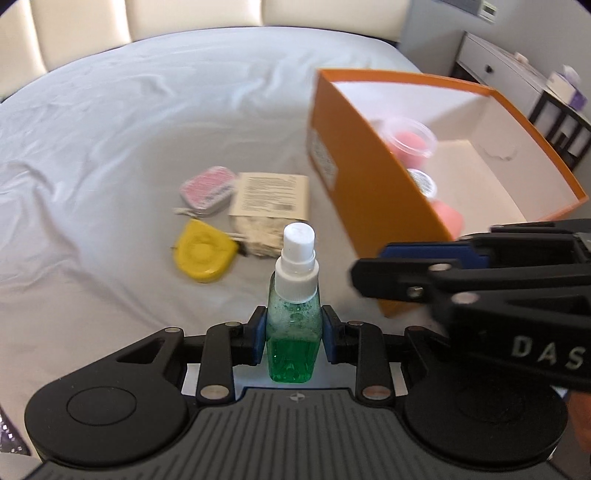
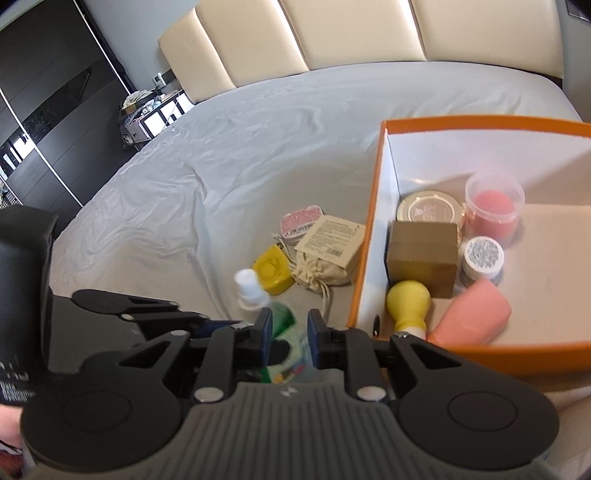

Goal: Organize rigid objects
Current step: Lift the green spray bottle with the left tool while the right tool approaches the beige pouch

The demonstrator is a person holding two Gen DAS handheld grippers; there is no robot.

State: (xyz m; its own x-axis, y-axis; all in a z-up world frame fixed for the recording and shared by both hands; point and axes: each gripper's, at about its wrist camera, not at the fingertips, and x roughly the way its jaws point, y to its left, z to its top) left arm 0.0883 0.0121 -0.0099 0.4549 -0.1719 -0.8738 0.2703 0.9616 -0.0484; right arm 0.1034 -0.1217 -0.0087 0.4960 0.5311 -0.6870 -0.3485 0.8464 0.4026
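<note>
My left gripper [image 1: 293,334] is shut on a green spray bottle [image 1: 294,325] with a white cap, held upright above the bed. The bottle also shows in the right wrist view [image 2: 258,295]. My right gripper [image 2: 290,332] is open with a narrow gap, empty, just beside the bottle and near the orange box [image 2: 373,206]. The box [image 1: 354,192] holds a pink-filled cup [image 2: 493,205], a tin, a cardboard cube [image 2: 423,258], a yellow bulb-shaped item [image 2: 408,301], a small jar and a pink bar [image 2: 472,317].
On the bed sheet [image 1: 110,147] lie a yellow case [image 1: 203,254], a pink tin [image 1: 208,188] and a cloth pouch with a paper tag [image 1: 269,199]. A padded headboard [image 2: 332,33] stands behind. A white nightstand [image 1: 495,70] is at right.
</note>
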